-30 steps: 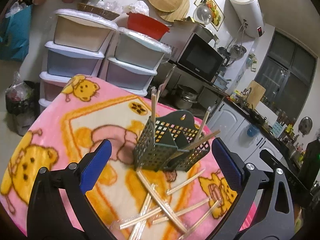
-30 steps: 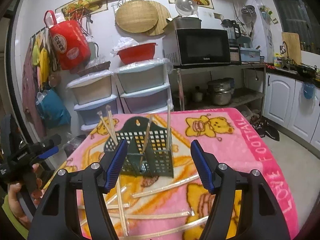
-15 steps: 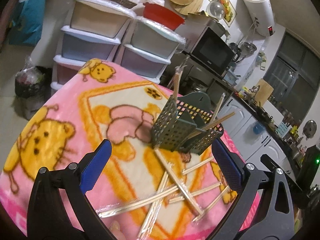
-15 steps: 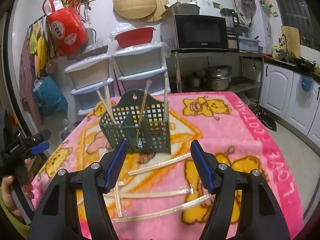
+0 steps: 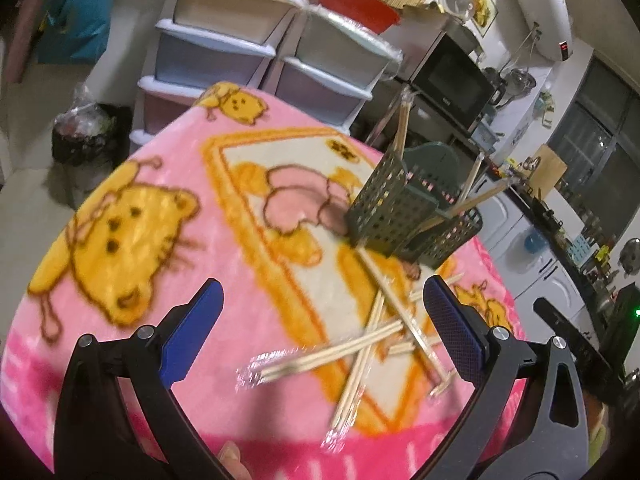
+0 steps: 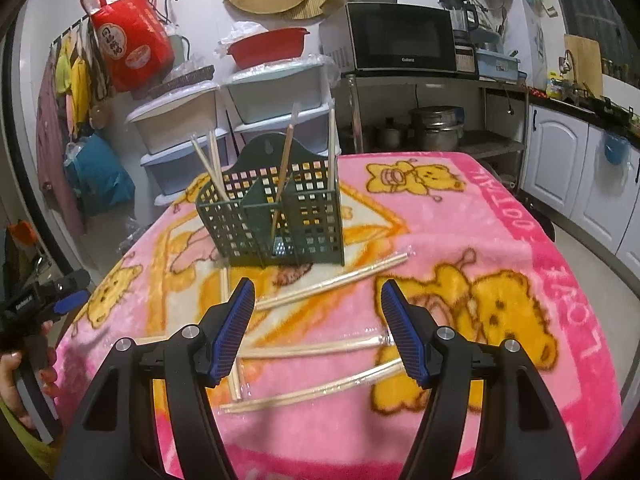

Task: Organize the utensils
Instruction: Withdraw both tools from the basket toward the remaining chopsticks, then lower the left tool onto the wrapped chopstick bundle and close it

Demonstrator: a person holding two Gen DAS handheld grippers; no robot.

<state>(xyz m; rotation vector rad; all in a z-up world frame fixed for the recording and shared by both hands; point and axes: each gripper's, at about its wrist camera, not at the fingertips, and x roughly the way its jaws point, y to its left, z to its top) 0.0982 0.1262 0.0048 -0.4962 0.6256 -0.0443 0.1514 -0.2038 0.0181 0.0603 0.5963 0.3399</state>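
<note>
Partway: a few chopsticks (image 6: 283,172) stand in the green caddy (image 6: 276,220), mid-blanket (image 6: 500,240). Loose wrapped pairs (image 6: 320,348) lie in front of it (six or so, blurry). My left gripper (image 5: 318,320) and right gripper (image 6: 316,320) are both spread wide, holding nothing.

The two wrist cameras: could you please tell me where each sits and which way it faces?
Left wrist: on the left gripper, angled down at the pink blanket; its open blue-padded fingers show.
Right wrist: on the right gripper, facing the microwave wall; its open fingers, the other gripper and a hand at left show.
Shared: the green utensil basket and the wrapped chopsticks lying loose before it.
</note>
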